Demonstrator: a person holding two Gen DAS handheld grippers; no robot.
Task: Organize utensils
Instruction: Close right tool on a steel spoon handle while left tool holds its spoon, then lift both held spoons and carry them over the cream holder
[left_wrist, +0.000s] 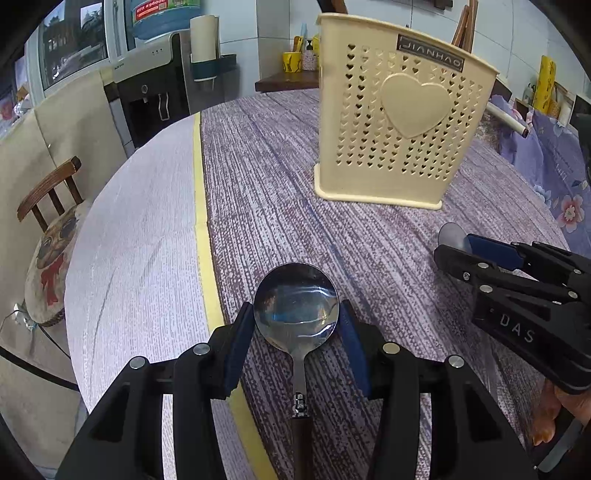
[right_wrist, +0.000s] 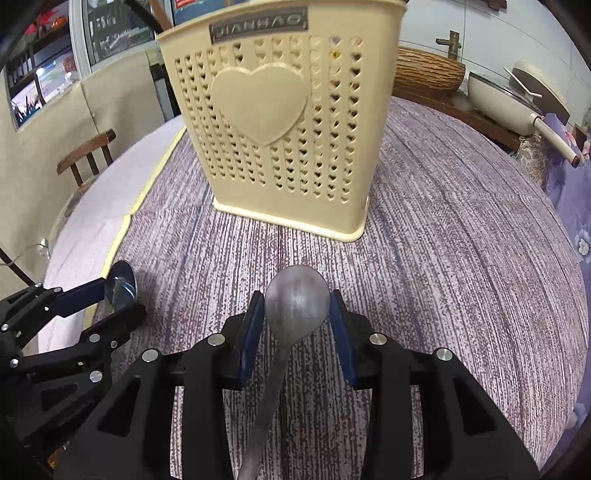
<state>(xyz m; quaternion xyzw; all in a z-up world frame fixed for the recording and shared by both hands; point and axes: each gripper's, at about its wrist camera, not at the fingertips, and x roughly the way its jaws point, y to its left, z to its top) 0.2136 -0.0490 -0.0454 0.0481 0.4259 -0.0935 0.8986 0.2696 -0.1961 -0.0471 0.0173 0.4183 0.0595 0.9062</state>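
A shiny metal spoon (left_wrist: 295, 302) with a dark handle lies bowl-forward between the blue pads of my left gripper (left_wrist: 295, 314), which press on both sides of the bowl. A dull grey spoon (right_wrist: 297, 295) sits the same way in my right gripper (right_wrist: 297, 299), its pads tight against the bowl. Each gripper shows in the other's view: the right gripper (left_wrist: 458, 247) at the right, the left gripper (right_wrist: 118, 295) at the lower left. A cream utensil holder (left_wrist: 402, 122) (right_wrist: 273, 129), pierced with small hearts, stands upright on the table beyond both grippers.
A purple striped cloth (left_wrist: 258, 184) covers the round table, with a yellow band (left_wrist: 201, 206) and a pale strip to its left. A wooden chair (left_wrist: 48, 195) stands past the left edge. A cream pan (right_wrist: 517, 99) and a woven basket (right_wrist: 424, 70) sit behind on the right.
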